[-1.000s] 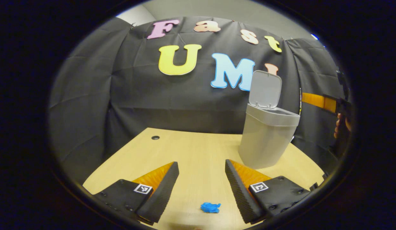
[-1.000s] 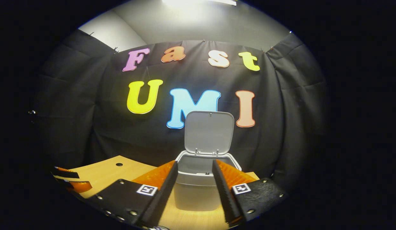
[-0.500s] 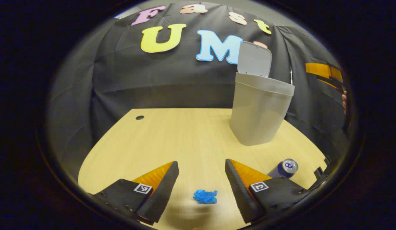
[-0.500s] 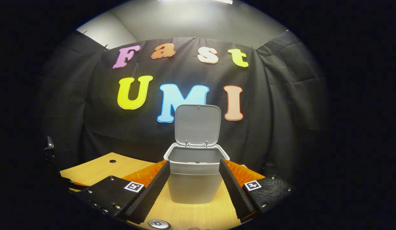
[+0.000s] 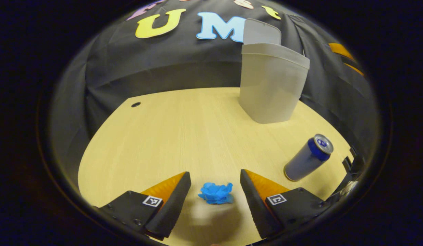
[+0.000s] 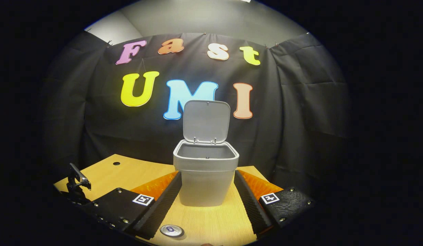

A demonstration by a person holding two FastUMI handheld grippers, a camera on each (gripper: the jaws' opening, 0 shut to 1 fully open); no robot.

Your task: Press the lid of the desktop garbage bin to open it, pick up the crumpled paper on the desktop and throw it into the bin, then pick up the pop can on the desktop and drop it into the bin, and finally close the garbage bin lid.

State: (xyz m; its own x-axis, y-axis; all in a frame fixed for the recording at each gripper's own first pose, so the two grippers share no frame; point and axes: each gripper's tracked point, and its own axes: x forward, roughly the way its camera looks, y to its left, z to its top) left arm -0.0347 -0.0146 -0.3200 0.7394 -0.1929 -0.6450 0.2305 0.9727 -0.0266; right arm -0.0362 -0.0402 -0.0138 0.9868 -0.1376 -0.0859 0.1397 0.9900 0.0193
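The grey garbage bin [image 5: 271, 85] [image 6: 205, 177] stands at the back of the wooden desk [image 5: 184, 130] with its lid [image 6: 206, 121] raised upright. A small blue crumpled paper [image 5: 215, 193] lies on the desk between the fingers of my left gripper [image 5: 214, 179], which is open and low over it without touching. The blue and grey pop can [image 5: 307, 157] stands to the right of that gripper; its top [image 6: 171, 230] shows in the right gripper view. My right gripper [image 6: 206, 184] is open, held back from the bin with nothing between its fingers.
A round cable hole [image 5: 136, 104] sits near the desk's far left edge. Part of the left gripper's body [image 6: 76, 181] shows at the left of the right gripper view. Black cloth walls close in behind and beside the desk.
My left gripper has come down and forward, so the crumpled paper now lies between its fingers. My right gripper has drawn back from the bin and opened wider.
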